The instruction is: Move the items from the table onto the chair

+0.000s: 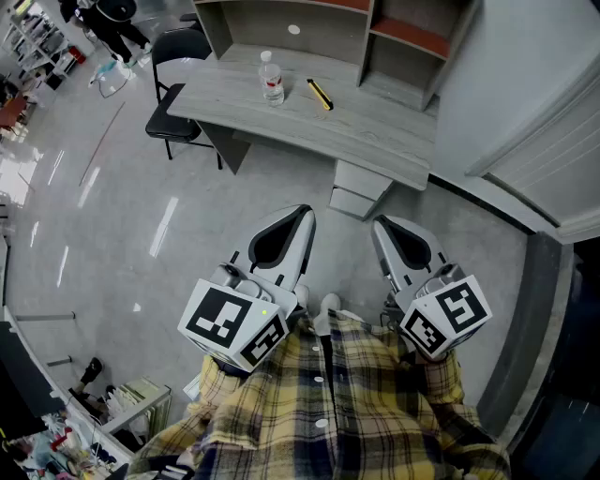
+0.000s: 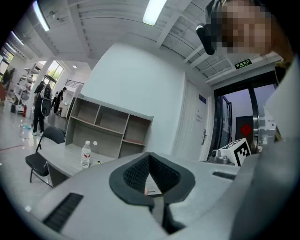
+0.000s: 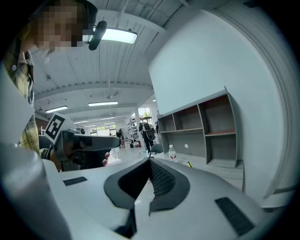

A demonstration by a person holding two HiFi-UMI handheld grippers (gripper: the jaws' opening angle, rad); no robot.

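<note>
Short of the table, my left gripper and right gripper held jaws pressed together, empty; unopened, they could have toppled the bottle.

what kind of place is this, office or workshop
Likely a large open office or lab hall: a grey desk with a shelf unit, a black chair beside it, a glossy floor, and ceiling strip lights.

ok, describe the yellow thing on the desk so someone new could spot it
Look at the grey desk with the open shelf unit at its back. A clear water bottle with a red label stands on it; just right of that, in the head view, lies the yellow item: slim, yellow and black, lying flat.
</note>
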